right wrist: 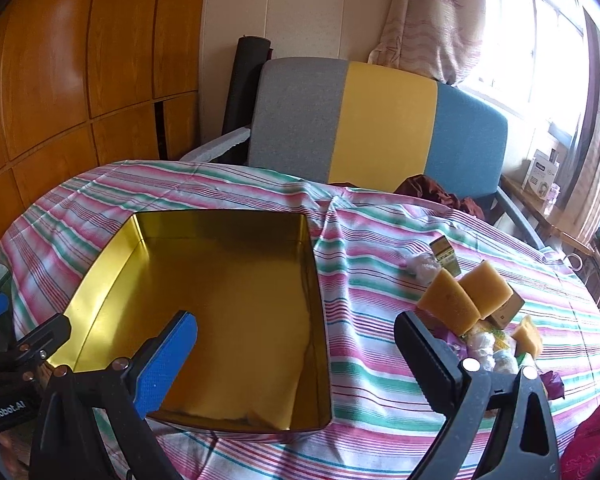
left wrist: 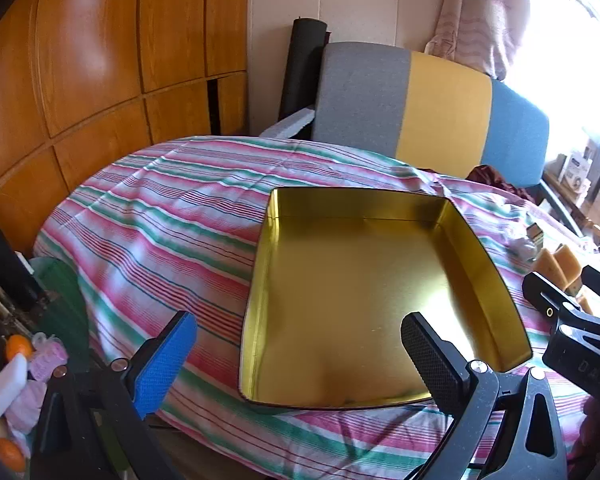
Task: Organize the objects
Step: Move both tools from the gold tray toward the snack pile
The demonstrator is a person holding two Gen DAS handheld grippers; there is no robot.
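While both grippers gape empty | gold tin [right wrist: 236, 304] bare | sponges [right wrist: 460, 300] beside right rim

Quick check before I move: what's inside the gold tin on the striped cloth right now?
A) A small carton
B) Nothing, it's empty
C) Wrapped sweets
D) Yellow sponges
B: the gold tin shows only its bare shiny floor in both wrist views, while the yellow sponges and other small items lie outside it on the striped cloth, to its right in the right wrist view.
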